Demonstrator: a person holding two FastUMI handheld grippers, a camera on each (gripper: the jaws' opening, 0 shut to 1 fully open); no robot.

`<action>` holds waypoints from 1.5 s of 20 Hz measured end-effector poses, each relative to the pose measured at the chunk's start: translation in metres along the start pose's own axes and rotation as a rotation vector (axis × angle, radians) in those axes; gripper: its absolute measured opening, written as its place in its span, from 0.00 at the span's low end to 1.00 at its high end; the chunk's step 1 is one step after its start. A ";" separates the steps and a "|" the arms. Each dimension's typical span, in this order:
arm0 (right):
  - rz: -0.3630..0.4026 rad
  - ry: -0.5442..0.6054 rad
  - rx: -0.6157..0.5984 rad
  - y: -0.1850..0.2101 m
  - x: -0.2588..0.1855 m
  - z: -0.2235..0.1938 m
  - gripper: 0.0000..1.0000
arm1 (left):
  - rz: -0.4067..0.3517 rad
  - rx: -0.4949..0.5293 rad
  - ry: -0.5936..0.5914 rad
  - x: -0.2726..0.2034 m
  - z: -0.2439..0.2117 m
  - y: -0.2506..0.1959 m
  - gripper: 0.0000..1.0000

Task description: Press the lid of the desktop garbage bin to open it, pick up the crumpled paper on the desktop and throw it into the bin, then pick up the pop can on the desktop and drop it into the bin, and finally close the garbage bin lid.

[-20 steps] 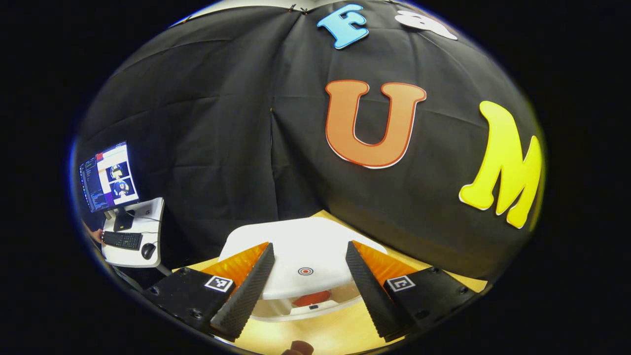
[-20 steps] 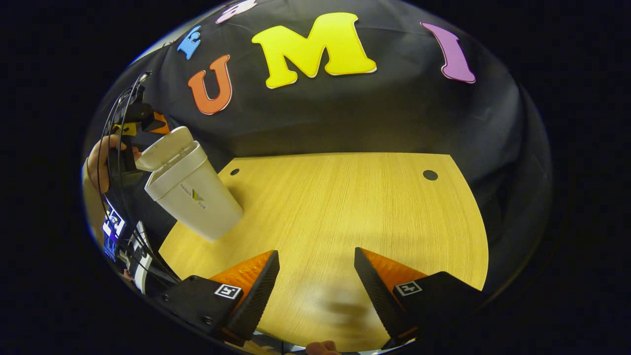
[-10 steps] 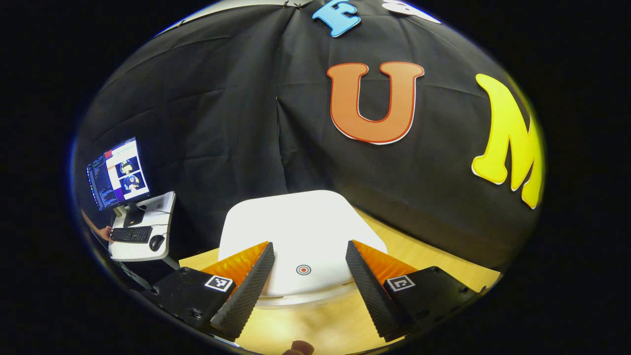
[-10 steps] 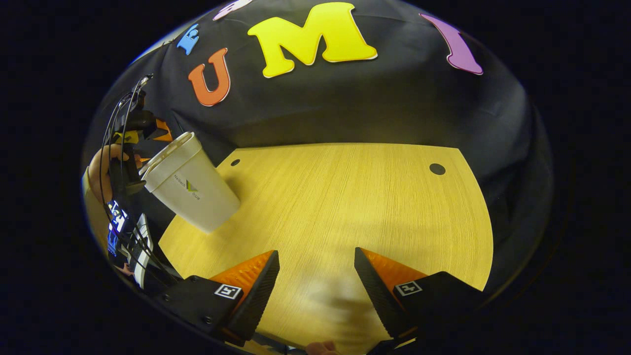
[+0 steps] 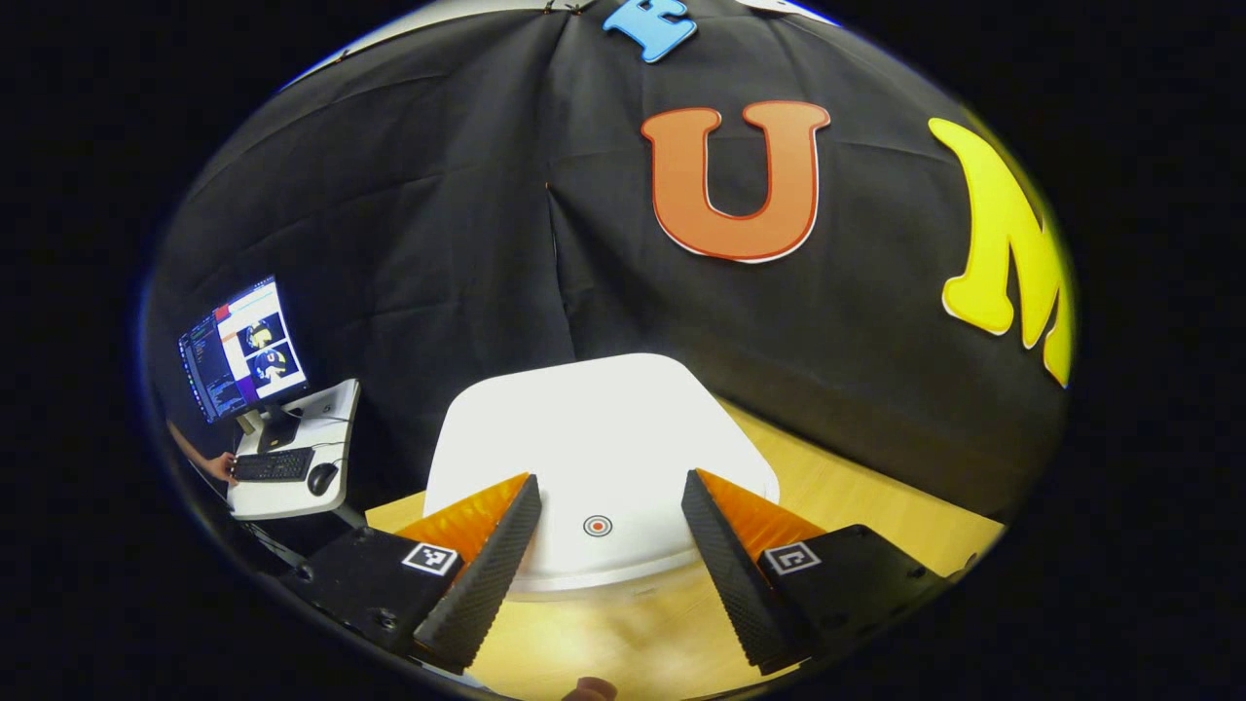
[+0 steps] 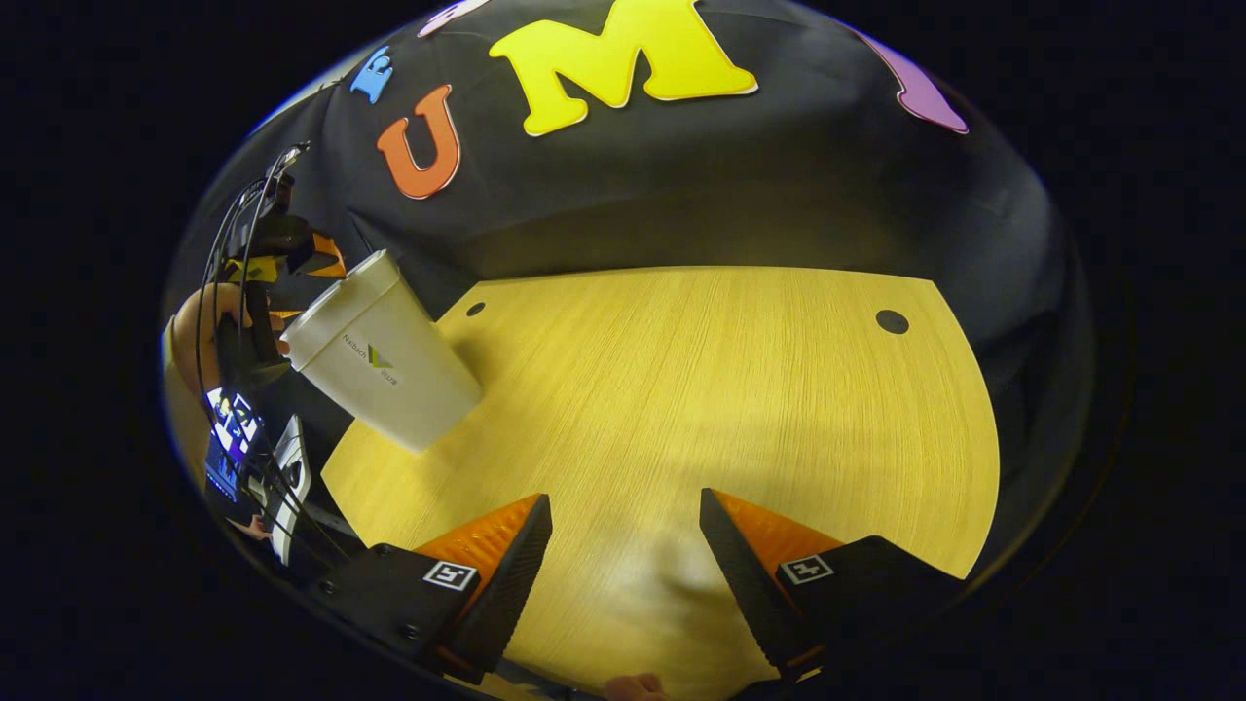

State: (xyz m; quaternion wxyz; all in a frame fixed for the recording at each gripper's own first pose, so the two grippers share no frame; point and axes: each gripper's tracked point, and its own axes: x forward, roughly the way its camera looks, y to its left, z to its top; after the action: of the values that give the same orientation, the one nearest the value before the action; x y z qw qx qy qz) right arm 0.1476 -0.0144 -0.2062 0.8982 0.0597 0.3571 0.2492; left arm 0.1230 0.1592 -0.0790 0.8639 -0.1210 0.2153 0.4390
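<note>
Bin lid (image 5: 599, 438) down flat over the garbage bin (image 6: 384, 355), white, smooth and matte, a rounded-corner square with a small red ring mark near its front edge. Sits directly ahead of the left gripper (image 5: 604, 545), between its spread fingers (image 5: 487, 574), fingertips close above the front rim; contact cannot be told. Fingers released, grasping nothing, inner faces ribbed in a fine wavy texture, each carrying a square printed marker.

Seen from the right gripper view as a tapered white tub, wider at top than base, plain plastic with a small logo on the side, standing far off to the upper left of the right gripper (image 6: 623, 574). Left gripper (image 6: 282, 243) and hand (image 6: 195, 336) just behind its top.

Right gripper likewise released and unloaded, poised over pale wood-grain desktop (image 6: 701, 389) with two dark round holes near the far edge.

Monitor (image 5: 241, 348), keyboard (image 5: 271, 465) and mouse (image 5: 320, 477) on a small white side table (image 5: 292, 492), far left of the left gripper.
</note>
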 end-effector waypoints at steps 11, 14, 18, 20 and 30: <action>-0.020 -0.050 -0.026 0.004 -0.018 0.012 0.96 | -0.033 -0.026 -0.050 -0.018 0.025 0.001 0.99; -0.019 -0.061 -0.010 0.019 -0.031 0.014 0.96 | -0.079 0.012 -0.121 -0.046 0.047 0.009 0.98; -0.042 -0.094 -0.015 0.042 -0.045 0.014 0.96 | -0.199 0.032 -0.154 -0.079 0.052 0.004 0.98; -0.053 -0.119 -0.005 0.055 -0.052 0.015 0.96 | -0.262 0.050 -0.155 -0.099 0.045 0.002 0.99; -0.111 -0.321 0.016 0.109 -0.099 0.032 0.93 | -0.523 0.241 -0.153 -0.158 -0.027 0.002 0.98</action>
State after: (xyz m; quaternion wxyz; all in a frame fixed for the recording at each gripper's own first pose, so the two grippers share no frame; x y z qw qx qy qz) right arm 0.0636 0.0341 -0.0908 0.9556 0.0863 0.2136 0.1837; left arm 0.0315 0.0383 -0.0273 0.9695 -0.0355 0.1617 0.1805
